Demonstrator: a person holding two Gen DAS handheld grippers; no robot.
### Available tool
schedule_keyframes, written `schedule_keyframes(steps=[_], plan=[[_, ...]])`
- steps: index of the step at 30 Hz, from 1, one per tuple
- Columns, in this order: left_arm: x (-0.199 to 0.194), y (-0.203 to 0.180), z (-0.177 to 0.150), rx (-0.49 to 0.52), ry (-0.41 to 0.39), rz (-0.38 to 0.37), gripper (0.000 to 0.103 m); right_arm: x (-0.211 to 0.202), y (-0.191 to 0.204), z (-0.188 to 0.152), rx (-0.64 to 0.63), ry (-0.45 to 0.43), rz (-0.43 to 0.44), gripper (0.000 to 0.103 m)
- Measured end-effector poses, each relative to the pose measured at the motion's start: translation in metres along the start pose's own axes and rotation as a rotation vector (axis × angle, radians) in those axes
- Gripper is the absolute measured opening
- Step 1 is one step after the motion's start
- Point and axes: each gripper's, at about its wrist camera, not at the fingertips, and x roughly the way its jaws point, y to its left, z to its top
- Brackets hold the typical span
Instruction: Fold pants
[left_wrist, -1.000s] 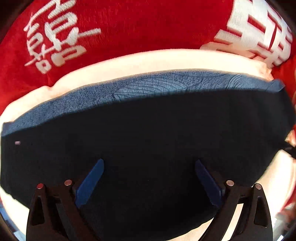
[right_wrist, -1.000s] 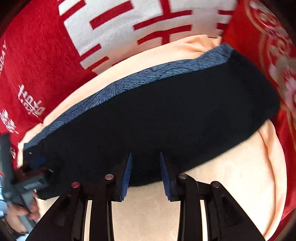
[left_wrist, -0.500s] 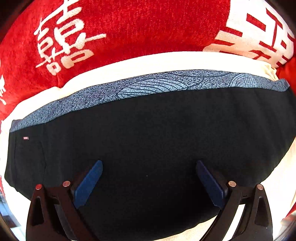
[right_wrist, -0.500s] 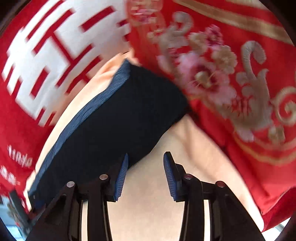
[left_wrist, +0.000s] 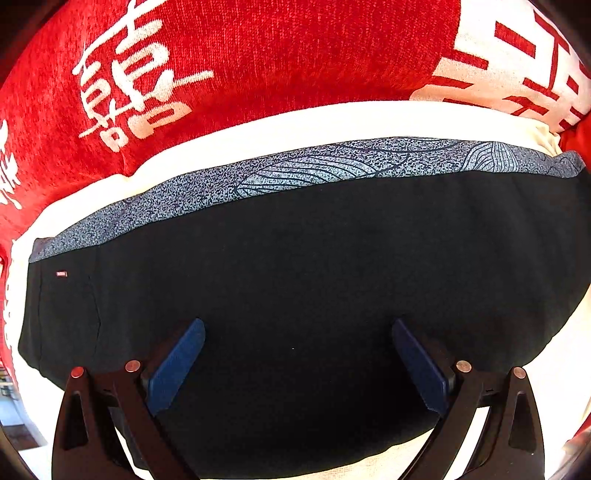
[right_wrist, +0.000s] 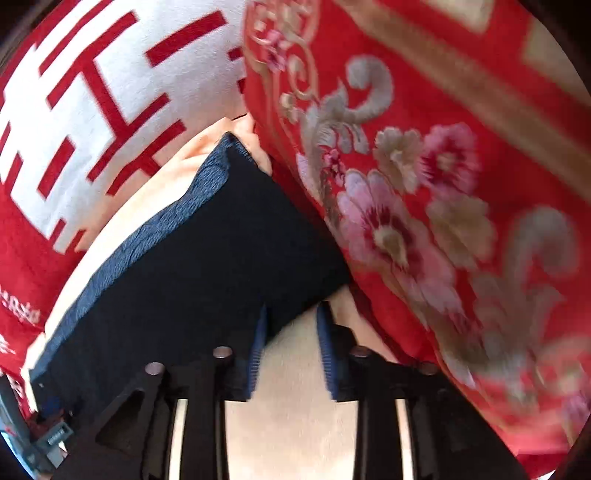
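Observation:
The pants (left_wrist: 295, 280) are black with a grey-blue leaf-patterned band along the far edge. They lie flat on a cream cloth (left_wrist: 280, 129). My left gripper (left_wrist: 297, 354) is wide open just above the near middle of the pants, holding nothing. In the right wrist view the pants (right_wrist: 192, 266) run from lower left to the middle. My right gripper (right_wrist: 290, 339) is open with a narrow gap, at the pants' right-hand near corner, over the cream cloth (right_wrist: 288, 424), empty.
A red blanket with white characters (left_wrist: 236, 55) lies beyond the cream cloth. A red quilt with gold and pink flowers (right_wrist: 443, 206) borders the pants on the right. The other gripper (right_wrist: 40, 439) shows at the lower left of the right wrist view.
My right gripper has swung right along the pants' near edge to their right corner, bringing the flowered quilt into view. My left gripper has lifted back slightly, and the shadow over the pants has gone.

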Motion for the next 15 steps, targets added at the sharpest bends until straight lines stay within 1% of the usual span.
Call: schedule_keyframes(steps=[1,3,8,11,15], plan=[[-0.001,-0.001,-0.001,0.001,-0.003,0.0,0.102,-0.004,0.001,-0.006,0.012,0.012,0.031,0.036],[-0.002,-0.001,-0.001,-0.009,0.003,-0.003,0.102,-0.009,0.006,-0.023,0.022,0.048,0.089,0.044],[-0.003,-0.003,-0.001,-0.021,0.016,0.006,0.102,-0.009,0.022,-0.066,0.029,0.137,0.199,0.044],[-0.002,-0.002,0.0,-0.021,0.016,0.006,0.102,0.003,0.037,-0.075,0.031,0.177,0.226,0.044],[-0.002,-0.003,0.0,-0.024,0.02,0.009,0.102,0.009,0.042,-0.088,0.042,0.203,0.24,0.044]])
